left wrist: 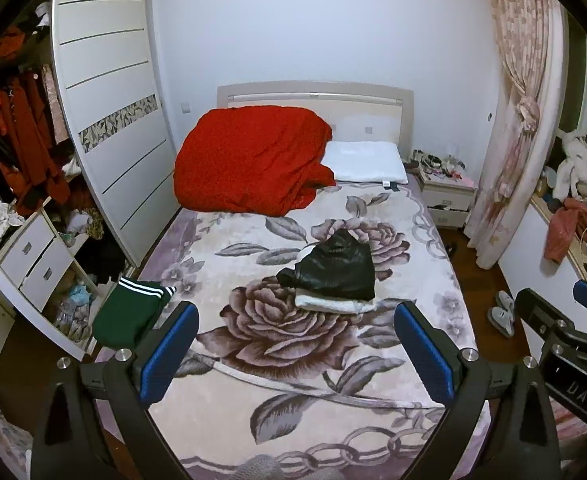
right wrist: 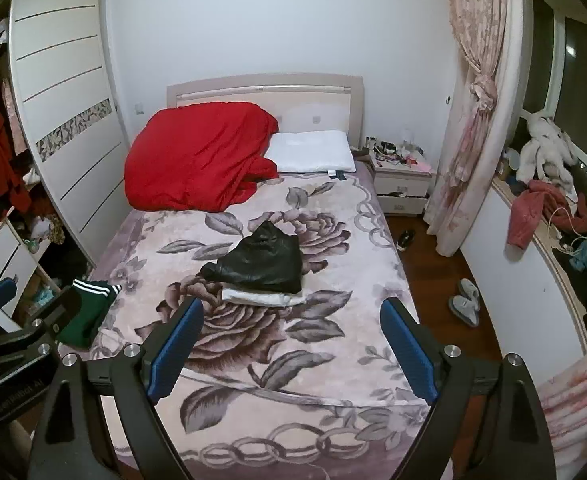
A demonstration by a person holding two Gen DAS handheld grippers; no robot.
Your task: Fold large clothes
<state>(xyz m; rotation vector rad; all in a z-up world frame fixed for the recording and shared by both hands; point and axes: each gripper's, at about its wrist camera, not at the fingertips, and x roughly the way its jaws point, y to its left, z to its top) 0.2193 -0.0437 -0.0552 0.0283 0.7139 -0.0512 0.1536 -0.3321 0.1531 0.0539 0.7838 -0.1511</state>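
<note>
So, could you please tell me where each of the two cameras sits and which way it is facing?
Left wrist: on the left gripper above the bed's foot, facing the headboard; its own open blue fingers show, and the right gripper's edge at far right.
Right wrist: on the right gripper, beside it, facing the same way; its open fingers show, and the left gripper at far left.
Shared: floral blanket, black garment on a white one, green striped garment, red duvet, pillow.

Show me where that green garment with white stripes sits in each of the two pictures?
Left wrist view: green white-striped garment at the bed's left edge, lower left.
Right wrist view: same garment, lower left, partly behind the left gripper.
Shared landmark: shiny black folded garment mid-bed.
</note>
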